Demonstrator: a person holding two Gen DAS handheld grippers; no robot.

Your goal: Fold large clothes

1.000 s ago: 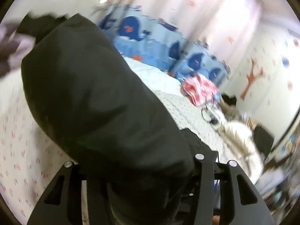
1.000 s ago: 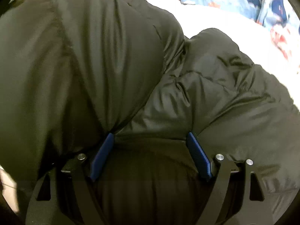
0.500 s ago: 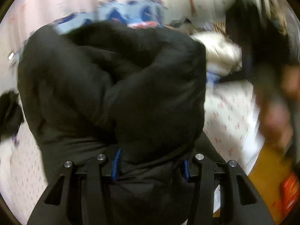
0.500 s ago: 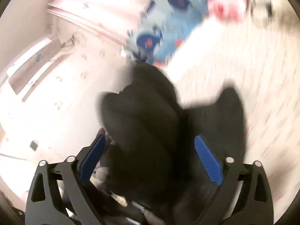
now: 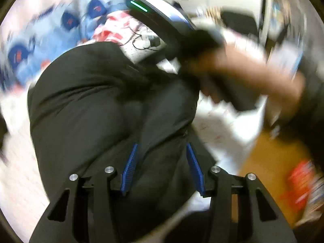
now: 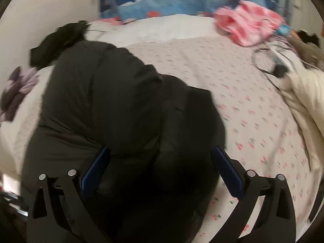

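Note:
A bulky black padded jacket fills the left wrist view, bunched in thick folds. My left gripper has its blue pads pressed on a fold of it. In the right wrist view the same jacket lies heaped on the flowered bedsheet. My right gripper has its jaws spread wide around the jacket's bulk, without a clear pinch. The person's hand with the right gripper's body crosses the upper right of the left wrist view, blurred.
A pink patterned garment and a black cable lie at the far right of the bed. Blue whale-print pillows line the head. A black garment and a purple cloth lie left. A cream blanket is at right.
Both grippers swung fast with the jacket. The right gripper turned back down over the bed. The right hand came into the left wrist view. The left pads stay on the fold.

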